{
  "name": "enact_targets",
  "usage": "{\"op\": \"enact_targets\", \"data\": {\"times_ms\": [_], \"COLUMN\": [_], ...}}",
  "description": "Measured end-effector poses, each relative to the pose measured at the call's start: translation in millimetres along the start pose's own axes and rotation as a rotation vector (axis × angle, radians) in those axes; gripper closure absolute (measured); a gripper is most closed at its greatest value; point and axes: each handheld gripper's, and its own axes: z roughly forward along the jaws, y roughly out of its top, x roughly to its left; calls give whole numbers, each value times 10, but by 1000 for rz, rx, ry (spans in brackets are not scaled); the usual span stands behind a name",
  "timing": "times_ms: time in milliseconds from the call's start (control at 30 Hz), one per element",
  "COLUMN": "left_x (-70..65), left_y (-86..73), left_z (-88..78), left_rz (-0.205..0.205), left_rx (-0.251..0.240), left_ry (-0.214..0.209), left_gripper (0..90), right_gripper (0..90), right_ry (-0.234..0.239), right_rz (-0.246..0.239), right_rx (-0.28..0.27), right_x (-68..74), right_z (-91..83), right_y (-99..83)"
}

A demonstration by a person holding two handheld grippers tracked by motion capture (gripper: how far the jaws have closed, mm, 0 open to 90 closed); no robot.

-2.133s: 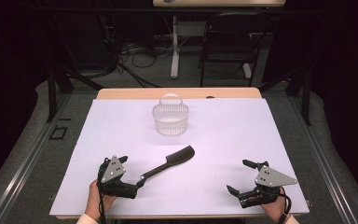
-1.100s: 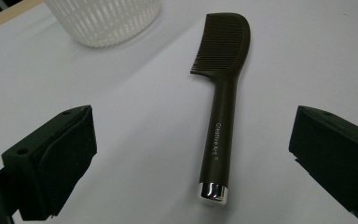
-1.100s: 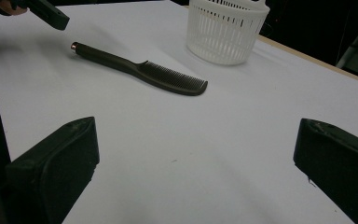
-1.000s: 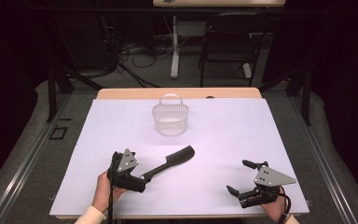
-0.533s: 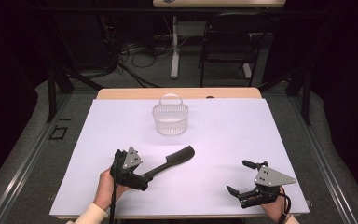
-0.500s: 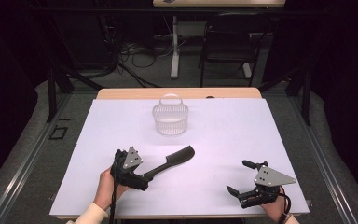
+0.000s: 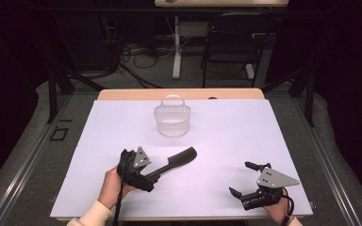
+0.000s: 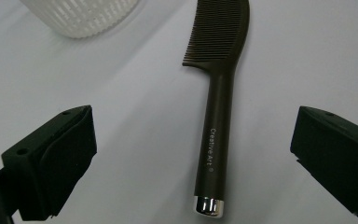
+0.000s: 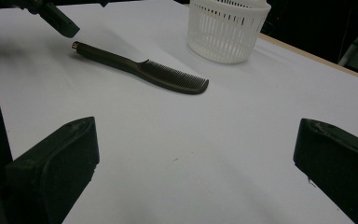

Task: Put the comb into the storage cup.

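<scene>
A black comb (image 7: 174,162) with a silver cap on its handle end lies flat on the white table cover, teeth end pointing away to the right. My left gripper (image 7: 147,179) is open at the handle end. In the left gripper view the comb (image 8: 216,126) runs up between the two wide-apart jaws of the left gripper (image 8: 191,135), and nothing touches it. My right gripper (image 7: 239,178) rests open near the front right edge with nothing between its jaws. In the right gripper view the comb (image 9: 140,67) lies far ahead of the right gripper (image 9: 196,140).
A white slatted basket (image 7: 172,120) with a handle stands upright at the middle back of the white cover (image 7: 245,132). The table's wooden far edge (image 7: 179,94) shows behind it. A chair (image 7: 231,47) and cables sit on the floor beyond.
My left gripper has moved right and forward to the comb's handle end, so its jaws now flank the handle. The comb, the basket and the right gripper have stayed put.
</scene>
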Motion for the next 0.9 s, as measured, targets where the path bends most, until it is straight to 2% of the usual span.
{"op": "enact_targets", "data": {"times_ms": [200,433,567,800,900], "left_x": [-21,-34,-44,-25,-39], "left_y": [94,193,263,358,392], "left_z": [21,95,125,211,241], "left_rz": [29,44,71,82,103], "left_rx": [33,71,107,179,220], "left_ry": [-5,-16,-14,-21,-27], "left_gripper": [0,0,0,0,0], "right_gripper": [0,0,0,0,0], "right_ry": [4,7,8,10,10], "right_rz": [1,6,2,4,4], "right_rx": [-2,0,2,1,0], "right_x": [-2,-3,-4,-4,-5], "right_z": [3,6,6,4,2], "right_y": [-1,-1,0,-1,-2]}}
